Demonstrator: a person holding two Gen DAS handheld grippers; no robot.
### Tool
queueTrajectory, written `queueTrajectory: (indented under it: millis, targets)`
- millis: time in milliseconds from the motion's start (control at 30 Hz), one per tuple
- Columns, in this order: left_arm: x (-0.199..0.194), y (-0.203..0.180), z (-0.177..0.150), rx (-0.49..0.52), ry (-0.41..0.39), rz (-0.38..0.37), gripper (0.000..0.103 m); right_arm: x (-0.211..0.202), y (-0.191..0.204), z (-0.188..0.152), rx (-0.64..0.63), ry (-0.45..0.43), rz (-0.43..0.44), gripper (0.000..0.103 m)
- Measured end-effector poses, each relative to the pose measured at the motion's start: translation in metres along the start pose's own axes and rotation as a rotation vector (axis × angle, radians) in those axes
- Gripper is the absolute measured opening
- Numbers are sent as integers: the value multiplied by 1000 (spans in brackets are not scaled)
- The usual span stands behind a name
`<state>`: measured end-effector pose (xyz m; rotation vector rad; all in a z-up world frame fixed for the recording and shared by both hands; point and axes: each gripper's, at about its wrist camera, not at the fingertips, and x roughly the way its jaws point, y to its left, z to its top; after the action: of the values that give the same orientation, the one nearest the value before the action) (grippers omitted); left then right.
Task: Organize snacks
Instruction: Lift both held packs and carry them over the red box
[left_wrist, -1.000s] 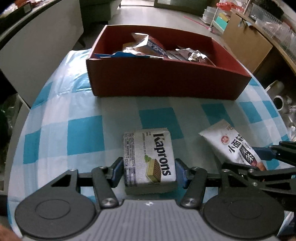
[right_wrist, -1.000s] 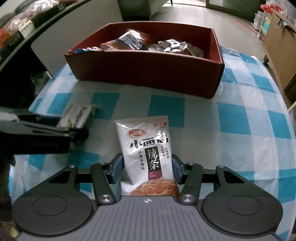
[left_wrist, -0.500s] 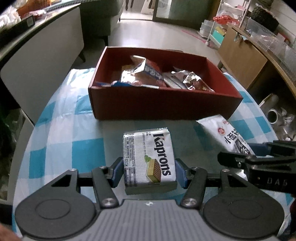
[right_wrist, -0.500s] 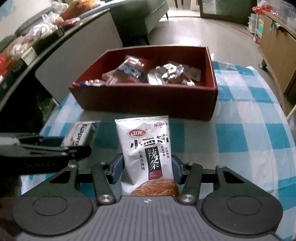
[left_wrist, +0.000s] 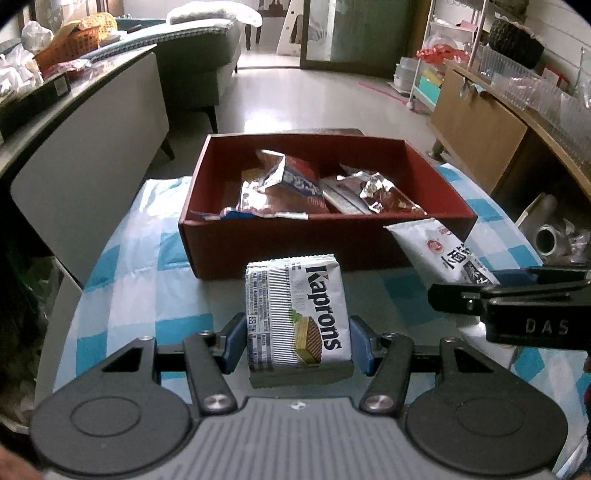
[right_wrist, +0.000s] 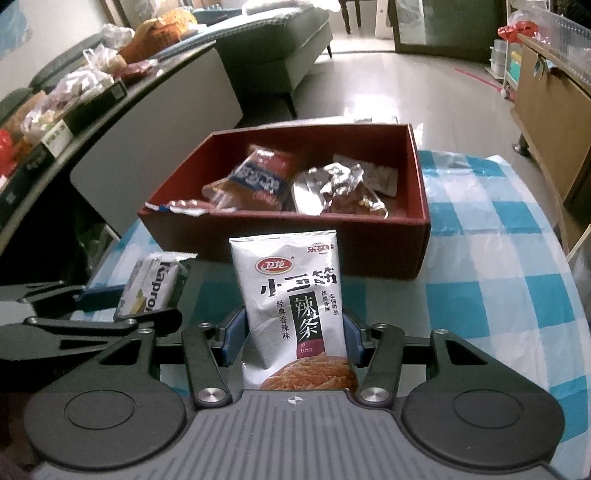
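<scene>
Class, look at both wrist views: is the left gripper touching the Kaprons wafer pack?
Touching. The left wrist view shows the left gripper with its blue pads pressed against both sides of the Kaprons wafer pack, no gap.

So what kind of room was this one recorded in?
Most likely a home living room: a grey-green sofa across a glossy tiled floor, a wooden sideboard holding glassware, and a table under a blue-checked cloth.

A desk (left_wrist: 173, 295) under a blue-and-white checked cloth (right_wrist: 491, 266) carries a dark red cardboard box (left_wrist: 295, 240) at its far side. The box rests directly on the cloth, open at the top, with several crumpled snack packets (right_wrist: 266, 181) lying loose inside against its near wall.
</scene>
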<state>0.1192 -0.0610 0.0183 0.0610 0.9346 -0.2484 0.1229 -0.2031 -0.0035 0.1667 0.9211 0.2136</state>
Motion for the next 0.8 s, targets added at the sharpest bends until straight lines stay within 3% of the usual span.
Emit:
queueTrajectory:
  millis: [800]
  targets:
    - [-7,-6,58,-12,-176,50,52,-20,-6,50,37,-205,31,62]
